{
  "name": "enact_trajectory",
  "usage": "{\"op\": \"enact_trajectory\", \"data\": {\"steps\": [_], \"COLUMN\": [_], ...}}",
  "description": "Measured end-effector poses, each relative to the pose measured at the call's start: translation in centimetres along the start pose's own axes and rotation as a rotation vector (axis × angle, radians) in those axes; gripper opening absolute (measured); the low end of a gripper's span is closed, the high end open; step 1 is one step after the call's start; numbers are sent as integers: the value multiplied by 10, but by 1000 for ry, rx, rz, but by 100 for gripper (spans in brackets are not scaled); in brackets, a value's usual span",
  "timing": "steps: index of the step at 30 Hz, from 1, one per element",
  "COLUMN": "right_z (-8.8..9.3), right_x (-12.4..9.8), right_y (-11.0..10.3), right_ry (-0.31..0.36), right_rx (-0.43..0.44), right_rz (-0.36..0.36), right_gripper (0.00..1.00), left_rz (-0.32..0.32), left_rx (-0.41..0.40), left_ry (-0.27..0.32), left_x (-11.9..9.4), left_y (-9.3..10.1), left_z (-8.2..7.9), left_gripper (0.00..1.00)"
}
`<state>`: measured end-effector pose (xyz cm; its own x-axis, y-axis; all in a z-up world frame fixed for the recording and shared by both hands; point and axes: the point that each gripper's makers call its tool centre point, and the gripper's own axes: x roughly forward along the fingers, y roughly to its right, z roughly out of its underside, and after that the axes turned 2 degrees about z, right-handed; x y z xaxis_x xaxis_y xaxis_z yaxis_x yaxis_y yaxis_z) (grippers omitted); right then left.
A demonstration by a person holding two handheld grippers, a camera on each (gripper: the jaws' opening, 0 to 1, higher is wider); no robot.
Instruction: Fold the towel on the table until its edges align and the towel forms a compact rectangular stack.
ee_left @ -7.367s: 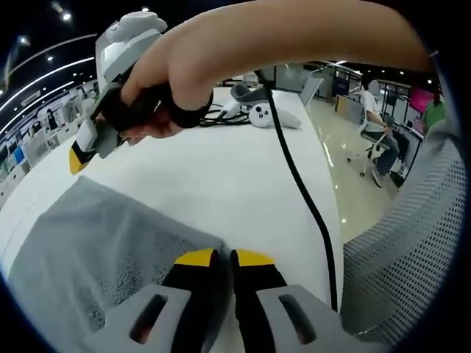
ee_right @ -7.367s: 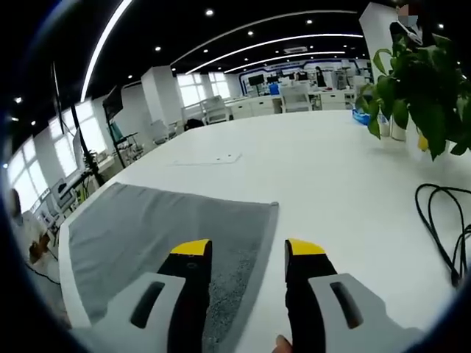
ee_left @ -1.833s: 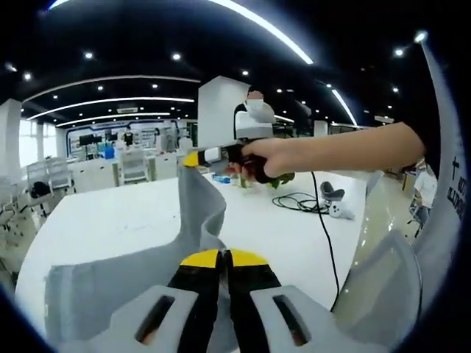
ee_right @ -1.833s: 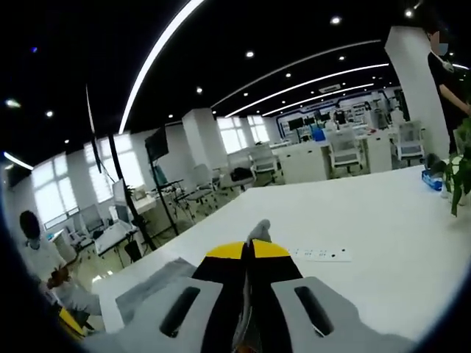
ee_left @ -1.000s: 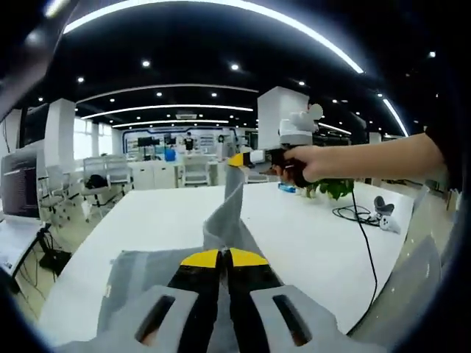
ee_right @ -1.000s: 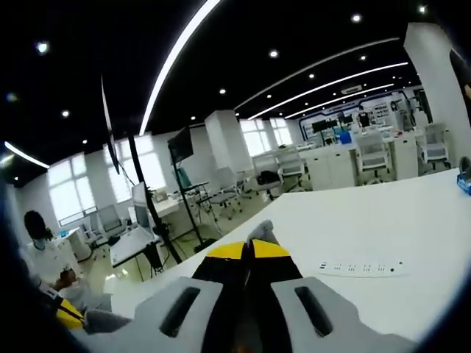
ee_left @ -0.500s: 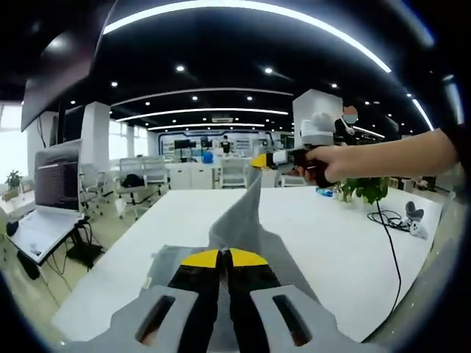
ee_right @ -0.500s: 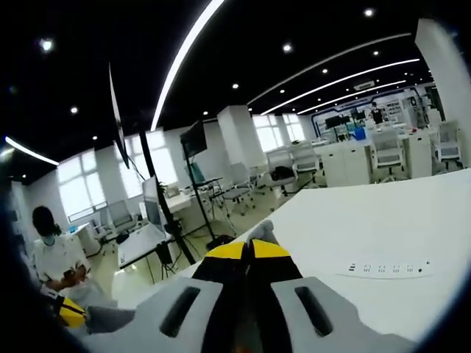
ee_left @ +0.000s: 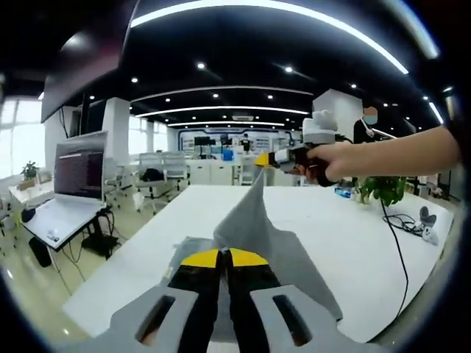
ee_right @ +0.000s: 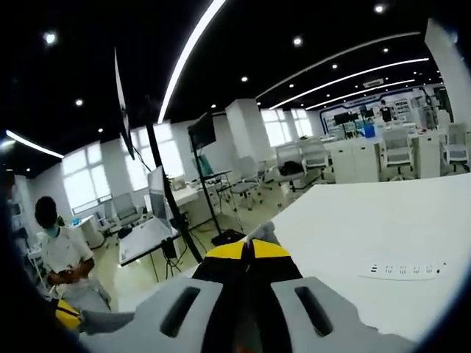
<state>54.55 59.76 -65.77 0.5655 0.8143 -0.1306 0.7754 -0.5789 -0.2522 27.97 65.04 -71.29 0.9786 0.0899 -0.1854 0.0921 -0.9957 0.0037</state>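
Behind the white desk (ee_left: 346, 243) is a big office with rows of ceiling lights. Both grippers lift the grey towel (ee_left: 254, 228) above the desk: the left gripper (ee_left: 222, 257) has its jaws pressed together on one part of it, and the right gripper (ee_right: 250, 248) is clamped on a corner, held in a hand (ee_left: 331, 162).

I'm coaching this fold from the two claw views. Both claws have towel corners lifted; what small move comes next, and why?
Probably carry both corners forward and lower them. The right claw and left claw hold the towel raised over the table, its lower part lying flat.
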Motion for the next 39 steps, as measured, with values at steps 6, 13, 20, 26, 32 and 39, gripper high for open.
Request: {"op": "enact_trajectory", "data": {"steps": [6, 13, 20, 26, 32, 39], "right_z": [11, 34, 66, 100, 129, 149], "right_x": [22, 47, 75, 100, 125, 148], "right_y": [-5, -15, -21, -21, -29, -33], "right_ry": [-24, -64, -130, -183, -222, -223], "right_rx": [-7, -26, -48, -70, -110, -128], "right_rz": [-26, -39, -35, 5, 7, 21], "right_gripper": [0, 0, 0, 0, 0, 0], "left_rz": [-43, -108, -147, -169, -210, -281], "left_rx": [-21, -54, -106, -148, -169, -208], "left_ry": [-15, -40, -72, -103, -147, -178], "left_x": [-1, -4, 7, 19, 23, 25], "left_y": [-16, -30, -52, -67, -84, -107], "left_z": [9, 22, 47, 75, 102, 125], "left_gripper": [3, 3, 3, 3, 3, 3]}}
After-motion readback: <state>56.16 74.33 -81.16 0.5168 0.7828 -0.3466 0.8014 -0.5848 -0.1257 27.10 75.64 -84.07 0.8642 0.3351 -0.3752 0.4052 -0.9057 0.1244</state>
